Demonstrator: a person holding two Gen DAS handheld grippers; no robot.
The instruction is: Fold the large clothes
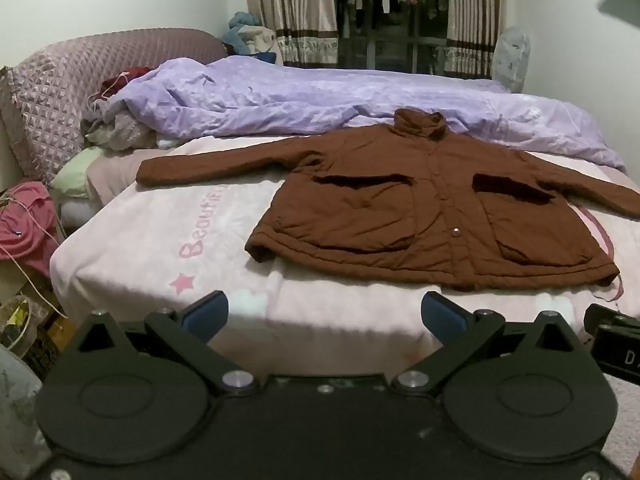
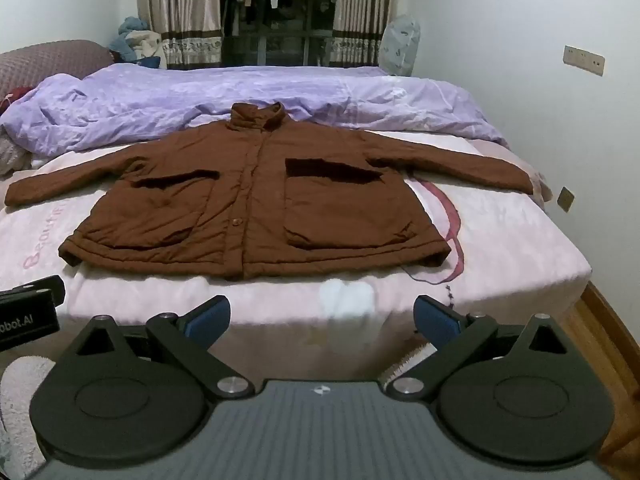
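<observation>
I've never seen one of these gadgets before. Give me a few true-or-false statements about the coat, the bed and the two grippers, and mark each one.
1. The brown jacket lies spread flat with both sleeves stretched out. True.
2. The left gripper is clamped on the jacket's hem. False: its jaws are open and it is short of the jacket, touching nothing.
3. A purple duvet lies bunched behind the jacket's collar. True.
4. The right gripper holds a sleeve. False: it is open and empty.
5. The jacket is already folded in half. False: it is fully unfolded on the pink blanket.
</observation>
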